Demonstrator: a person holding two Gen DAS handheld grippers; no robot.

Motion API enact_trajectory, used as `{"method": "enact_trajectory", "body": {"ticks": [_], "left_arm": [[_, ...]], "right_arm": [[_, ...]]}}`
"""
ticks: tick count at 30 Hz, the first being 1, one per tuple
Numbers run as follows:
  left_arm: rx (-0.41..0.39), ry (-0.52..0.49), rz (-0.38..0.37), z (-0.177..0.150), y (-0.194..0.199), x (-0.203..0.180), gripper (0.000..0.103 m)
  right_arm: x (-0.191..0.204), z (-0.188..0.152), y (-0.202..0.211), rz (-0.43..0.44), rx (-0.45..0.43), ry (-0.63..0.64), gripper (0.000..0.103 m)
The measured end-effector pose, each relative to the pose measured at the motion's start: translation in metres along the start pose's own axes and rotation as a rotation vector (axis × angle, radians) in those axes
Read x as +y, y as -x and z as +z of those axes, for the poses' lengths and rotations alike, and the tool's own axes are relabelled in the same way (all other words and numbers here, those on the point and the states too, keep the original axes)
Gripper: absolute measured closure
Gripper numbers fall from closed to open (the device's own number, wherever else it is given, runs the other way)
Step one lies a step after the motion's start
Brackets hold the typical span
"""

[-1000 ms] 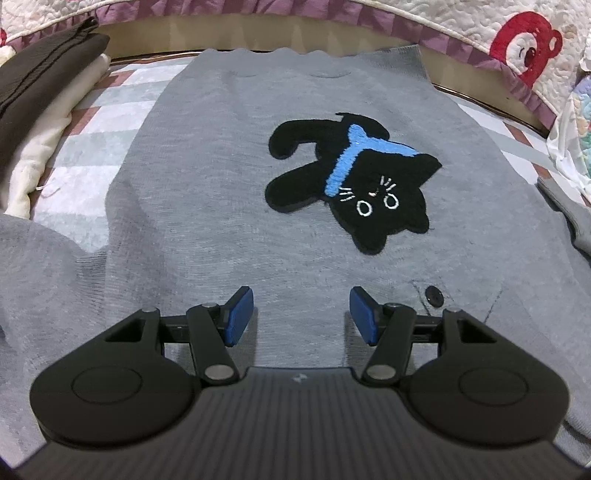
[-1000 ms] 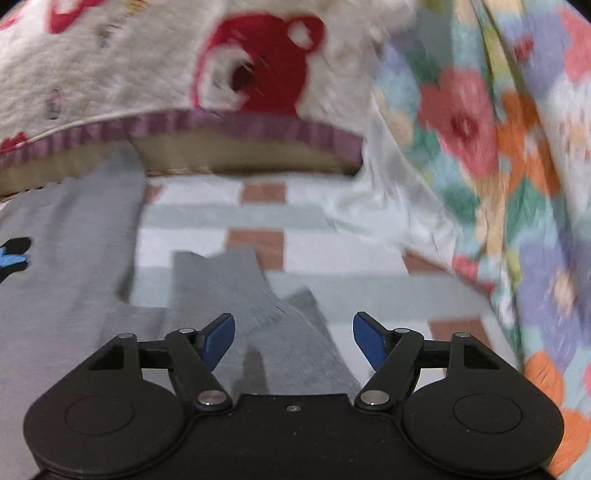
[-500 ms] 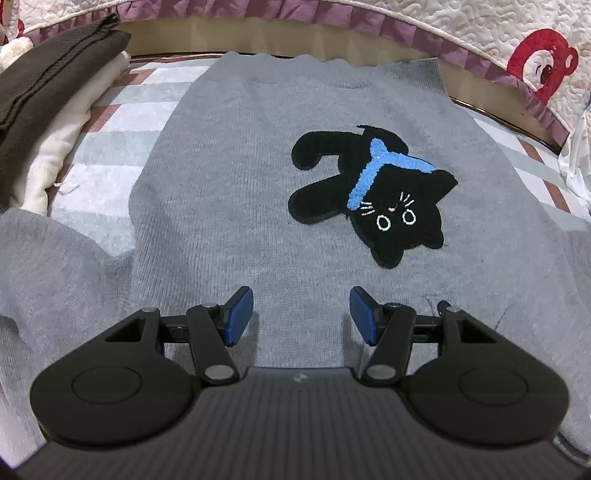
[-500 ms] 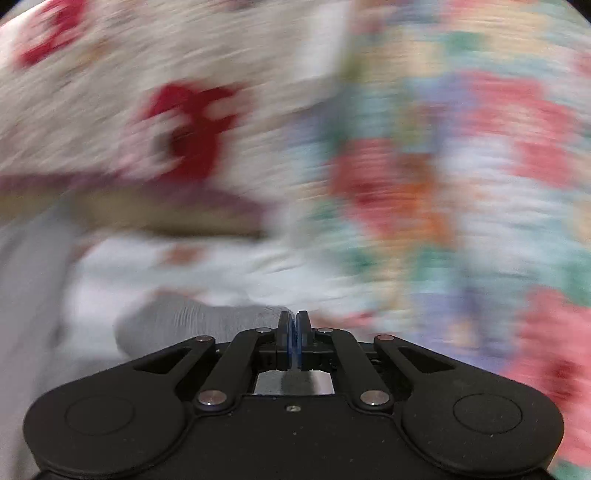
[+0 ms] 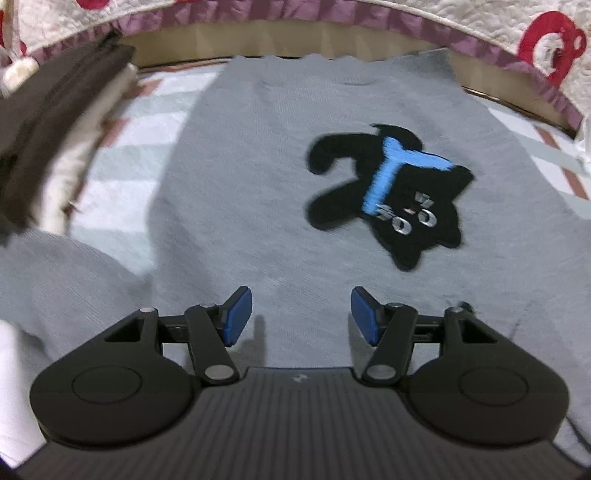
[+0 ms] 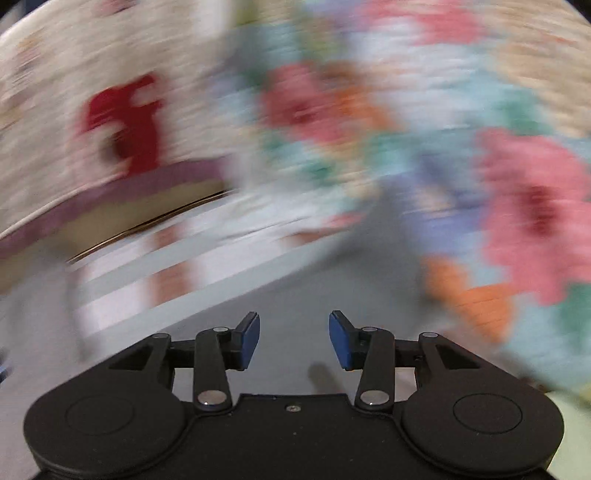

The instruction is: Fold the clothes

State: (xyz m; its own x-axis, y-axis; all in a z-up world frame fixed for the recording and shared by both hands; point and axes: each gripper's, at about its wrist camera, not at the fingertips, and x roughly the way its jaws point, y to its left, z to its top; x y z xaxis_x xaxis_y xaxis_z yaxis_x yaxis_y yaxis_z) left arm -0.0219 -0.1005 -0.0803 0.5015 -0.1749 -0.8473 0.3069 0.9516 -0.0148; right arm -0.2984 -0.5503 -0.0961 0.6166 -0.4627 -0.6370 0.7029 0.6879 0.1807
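Your left gripper [image 5: 301, 314] hovers wide open, empty, over the grey sweater [image 5: 258, 192] (black cat patch [image 5: 388, 192] far right). Right gripper [image 6: 294, 339]: part open, empty, bg blurred.

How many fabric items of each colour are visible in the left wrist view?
Grey sweater: 1
Dark brown folded cloth: 1
Cream folded cloth: 1
White quilt with red print: 1
Checked bed sheet: 1
Total: 5
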Motion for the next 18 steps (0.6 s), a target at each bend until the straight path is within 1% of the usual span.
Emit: {"method": "enact_trajectory", "body": {"ticks": [2,4,7,8,10,12,15,16,18], "left_arm": [[-0.019,0.024,0.007,0.013,0.01,0.016,0.044],[-0.052,0.064,0.026,0.026,0.023,0.04,0.043],[-0.091,0.095,0.104,0.042,0.04,0.083,0.04],[-0.101,0.106,0.132,0.047,0.046,0.099,0.037],[-0.077,0.138,0.197,0.055,0.052,0.138,0.035],[-0.018,0.181,0.237,0.058,0.054,0.18,0.035],[0.065,0.289,0.259,0.046,0.053,0.244,0.035],[0.092,0.341,0.259,0.038,0.052,0.266,0.037],[0.127,0.443,0.223,0.02,0.047,0.301,0.04]], "right_arm": [[0.052,-0.012,0.003,0.142,0.049,0.074,0.055],[0.103,-0.024,0.007,0.283,0.099,0.147,0.055],[0.181,-0.042,0.012,0.495,0.173,0.257,0.055],[0.207,-0.048,0.013,0.566,0.198,0.294,0.055],[0.258,-0.062,0.019,0.692,0.24,0.366,0.053],[0.304,-0.08,0.029,0.766,0.271,0.431,0.051],[0.358,-0.104,0.044,0.842,0.323,0.527,0.05],[0.376,-0.112,0.048,0.867,0.341,0.559,0.05],[0.402,-0.128,0.058,0.886,0.378,0.627,0.05]]}}
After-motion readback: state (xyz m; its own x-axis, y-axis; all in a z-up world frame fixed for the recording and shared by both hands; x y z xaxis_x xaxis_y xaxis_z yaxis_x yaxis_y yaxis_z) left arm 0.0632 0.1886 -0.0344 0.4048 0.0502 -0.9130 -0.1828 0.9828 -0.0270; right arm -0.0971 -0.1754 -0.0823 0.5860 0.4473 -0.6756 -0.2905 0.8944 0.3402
